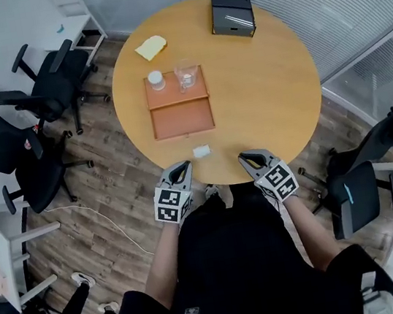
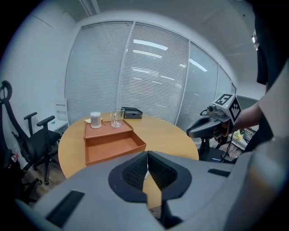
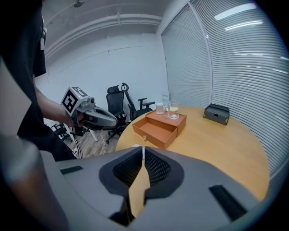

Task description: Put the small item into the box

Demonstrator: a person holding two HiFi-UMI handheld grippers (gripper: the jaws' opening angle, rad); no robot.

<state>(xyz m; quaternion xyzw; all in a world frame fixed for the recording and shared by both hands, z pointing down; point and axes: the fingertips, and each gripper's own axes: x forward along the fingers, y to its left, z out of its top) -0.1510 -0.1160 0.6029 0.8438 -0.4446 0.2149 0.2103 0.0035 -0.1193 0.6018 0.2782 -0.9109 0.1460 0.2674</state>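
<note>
A small white item [image 1: 201,150] lies on the round wooden table [image 1: 268,97] near its front edge. Behind it stands the orange box [image 1: 179,103], its shallow drawer pulled open toward me and empty [image 2: 113,145] [image 3: 161,129]. My left gripper [image 1: 181,167] hovers at the table's edge just left of the item, with its jaws closed together [image 2: 147,156] and nothing held. At the edge to the right of the item is my right gripper [image 1: 249,156], whose jaws meet at the tips [image 3: 143,153], also empty. In both gripper views the jaws mostly hide the item.
On the box top stand a white ribbed cylinder [image 1: 156,80] and a clear glass [image 1: 186,75]. A yellow piece [image 1: 151,47] and a black case [image 1: 231,14] lie at the far side. Black office chairs [image 1: 38,89] stand to the left, another chair [image 1: 364,185] to the right.
</note>
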